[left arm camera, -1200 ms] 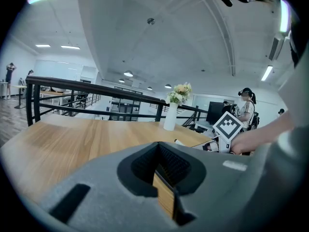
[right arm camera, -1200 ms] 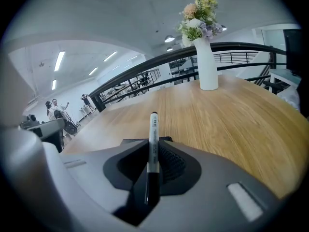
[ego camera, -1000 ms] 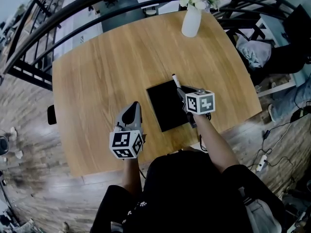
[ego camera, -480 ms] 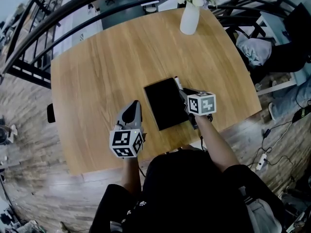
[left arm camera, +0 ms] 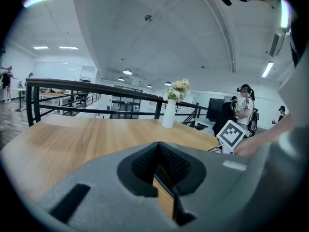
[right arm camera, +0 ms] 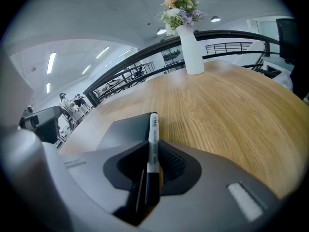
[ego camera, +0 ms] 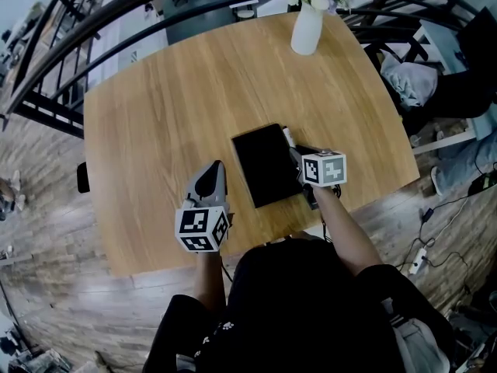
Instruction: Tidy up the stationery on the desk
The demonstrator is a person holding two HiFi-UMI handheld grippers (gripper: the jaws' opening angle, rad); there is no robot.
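Observation:
My right gripper (ego camera: 295, 155) is shut on a white marker pen with a black cap (right arm camera: 152, 144); its far end (ego camera: 286, 135) pokes out over the right edge of a black notebook (ego camera: 265, 165) lying flat on the wooden desk (ego camera: 178, 92). From the right gripper view the pen points forward along the notebook's (right arm camera: 126, 132) right side. My left gripper (ego camera: 210, 183) is shut with nothing between its jaws, hovering over bare wood left of the notebook, near the desk's front edge.
A white vase of flowers (ego camera: 307, 28) stands at the far edge of the desk, also seen as a vase (right arm camera: 191, 50) ahead in the right gripper view. A black railing (ego camera: 93, 29) curves behind the desk. People (left arm camera: 245, 111) stand in the background.
The right gripper has carried the pen a little lower and closer to the notebook's right edge. The left gripper has kept still.

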